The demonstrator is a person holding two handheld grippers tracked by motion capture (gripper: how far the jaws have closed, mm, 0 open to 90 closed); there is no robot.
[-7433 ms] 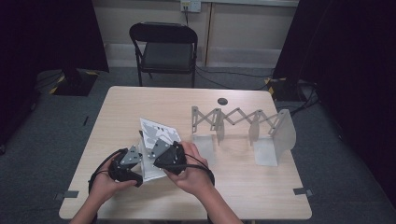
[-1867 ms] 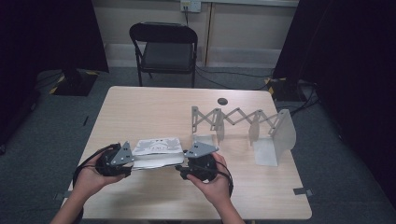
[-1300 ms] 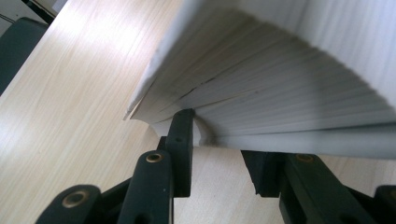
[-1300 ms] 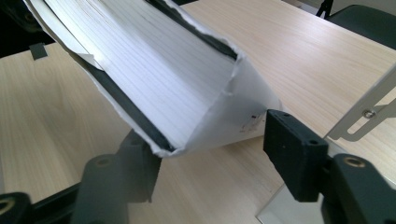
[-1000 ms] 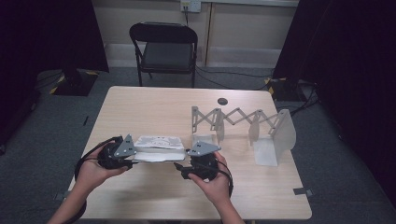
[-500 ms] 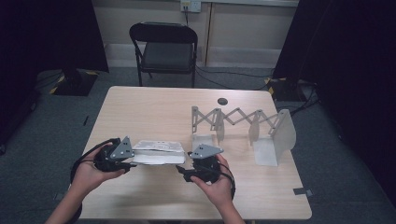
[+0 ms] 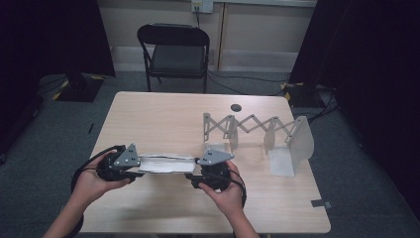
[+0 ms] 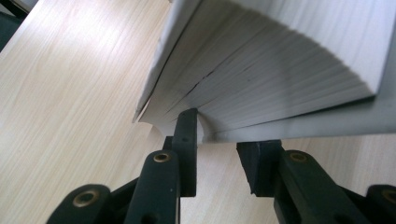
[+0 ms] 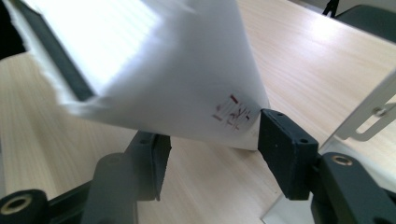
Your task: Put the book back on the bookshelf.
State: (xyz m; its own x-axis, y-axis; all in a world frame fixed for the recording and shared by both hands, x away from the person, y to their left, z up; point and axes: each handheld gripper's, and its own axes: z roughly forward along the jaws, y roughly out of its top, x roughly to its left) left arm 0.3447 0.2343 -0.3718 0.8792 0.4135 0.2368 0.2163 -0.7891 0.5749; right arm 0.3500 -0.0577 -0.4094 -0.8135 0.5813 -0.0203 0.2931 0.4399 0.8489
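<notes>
A thick white book (image 7: 166,163) hangs closed just above the table (image 7: 163,114), stretched between my two grippers near the front edge. My left gripper (image 7: 137,167) is shut on its left end. In the left gripper view the jaws (image 8: 222,135) pinch the lower corner of the fanned pages (image 8: 280,70). My right gripper (image 7: 196,176) holds the right end. Its jaws (image 9: 210,140) have just been closing, and its right pad (image 9: 280,149) touches the corner of the white cover (image 9: 177,84) that sits between the jaws.
A grey metal scissor rack (image 7: 247,126) with upright white plates (image 7: 302,139) stands on the right half of the table. A small black disc (image 7: 236,107) lies behind it. A black folding chair (image 7: 176,49) stands beyond the far edge.
Several seconds ago the book lay on the table under both grippers; now it is held lengthwise between them. Over the last second both hands have hardly moved.
</notes>
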